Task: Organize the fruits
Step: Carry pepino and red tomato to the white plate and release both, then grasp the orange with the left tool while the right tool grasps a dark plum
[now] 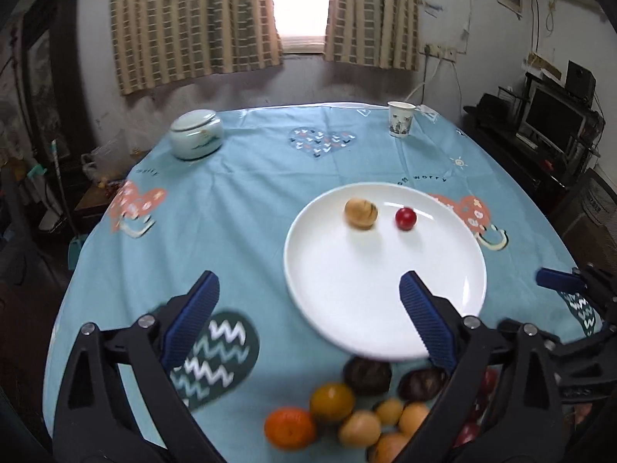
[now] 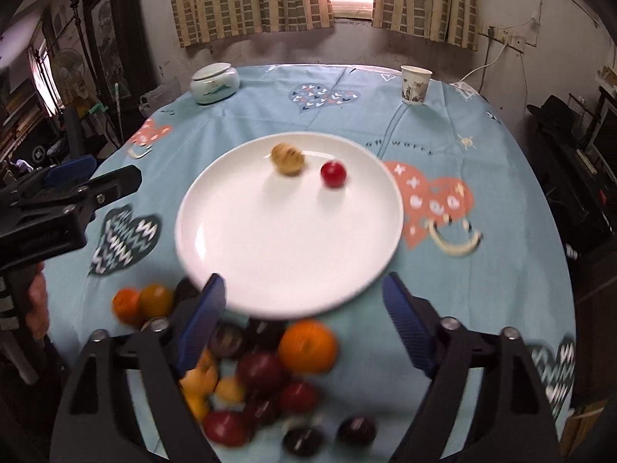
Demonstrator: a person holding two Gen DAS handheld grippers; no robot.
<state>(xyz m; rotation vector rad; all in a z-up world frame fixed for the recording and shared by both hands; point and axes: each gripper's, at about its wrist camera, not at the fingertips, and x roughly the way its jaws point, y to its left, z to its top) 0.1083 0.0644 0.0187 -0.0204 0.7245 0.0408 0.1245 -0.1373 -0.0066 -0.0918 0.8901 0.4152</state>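
Closest to both cameras, a loose heap of fruit (image 2: 266,382) is seen on the blue tablecloth (image 1: 239,200), just off the near rim of the white plate (image 1: 385,270). Oranges, yellow rounds, red ones and dark, almost black ones are mixed in it. On the plate's far side two pieces are already set: a tan fruit (image 1: 361,213) and, just beside it but apart, a small red fruit (image 1: 405,218).

Both the left gripper (image 1: 308,293) and the right gripper (image 2: 302,297) are held spread wide, with nothing between the blue pads.

The fruits are judged light, round and smooth, so liable to roll or squirt out of a pinch. Each is best taken across its widest part; the softer dark ones are probably to be squeezed gently.

From the left wrist only the heap's edge nearest the plate is shown, much of it hidden behind the gripper's frame. From the right wrist the whole heap is laid out, with the reds and dark pieces farthest from the plate.
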